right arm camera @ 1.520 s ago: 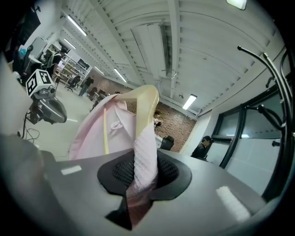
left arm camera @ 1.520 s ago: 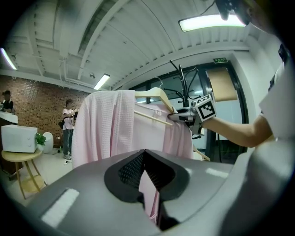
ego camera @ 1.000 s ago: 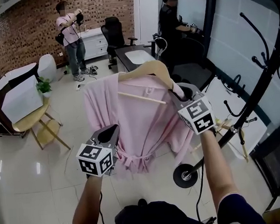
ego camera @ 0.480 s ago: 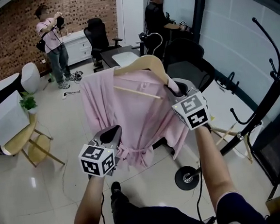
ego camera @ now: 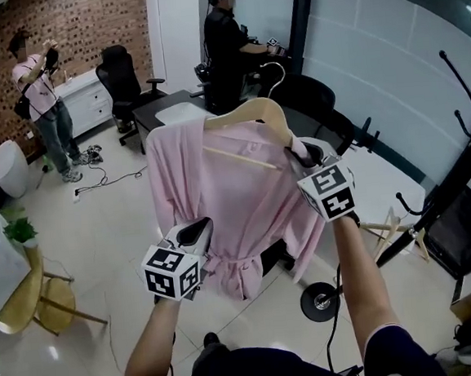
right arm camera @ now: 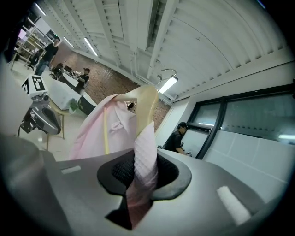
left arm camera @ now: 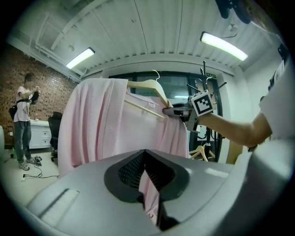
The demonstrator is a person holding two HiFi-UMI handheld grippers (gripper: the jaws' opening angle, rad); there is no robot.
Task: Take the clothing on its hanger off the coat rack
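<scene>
Fingers (right arm camera: 119,171) of the right gripper (ego camera: 303,159) pinch the pink robe (ego camera: 228,192) at the hanger (ego camera: 249,112) end and those of the left gripper (ego camera: 196,227) clamp its hem, everything well clear of the coat rack (ego camera: 455,168), though thin cloth could slip and tip the hanger out.

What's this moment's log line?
robe on hanger: off coat rack | left claw: shut on robe | right claw: shut on robe

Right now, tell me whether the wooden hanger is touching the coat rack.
Apart. The head view shows the wooden hanger, carrying the pink robe, well clear of the coat rack at the right, with floor between them.
</scene>
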